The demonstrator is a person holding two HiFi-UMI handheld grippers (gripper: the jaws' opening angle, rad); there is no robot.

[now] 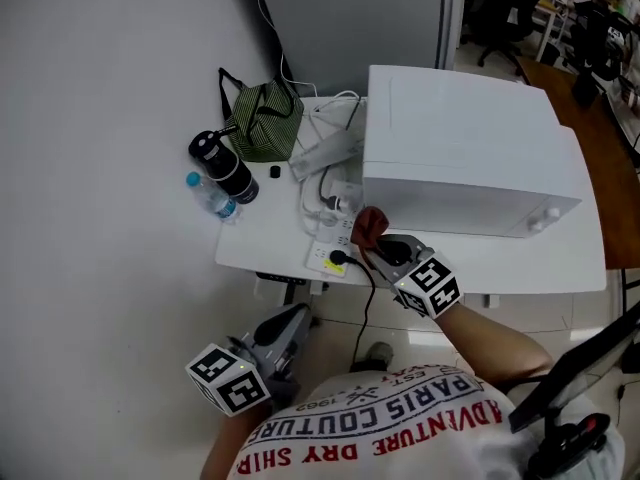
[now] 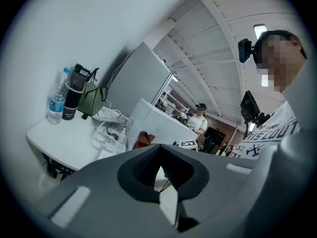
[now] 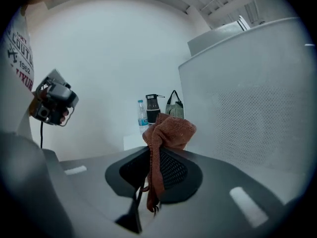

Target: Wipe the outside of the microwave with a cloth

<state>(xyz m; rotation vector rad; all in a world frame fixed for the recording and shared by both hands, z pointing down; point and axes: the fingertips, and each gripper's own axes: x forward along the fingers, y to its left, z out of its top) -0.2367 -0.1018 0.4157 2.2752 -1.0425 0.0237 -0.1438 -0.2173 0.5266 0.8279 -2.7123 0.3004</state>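
now right gripper [image 1: 380,246] pinches the cloth [image 1: 369,224] beside the microwave [image 1: 470,148] — thin grip, it could slip out mid-wipe; left gripper [image 1: 292,320] clenched, empty.

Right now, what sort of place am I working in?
Probably an office or workshop break corner, not a home kitchen: the microwave sits on a small white table beside a power strip, and an office chair stands in the room behind.
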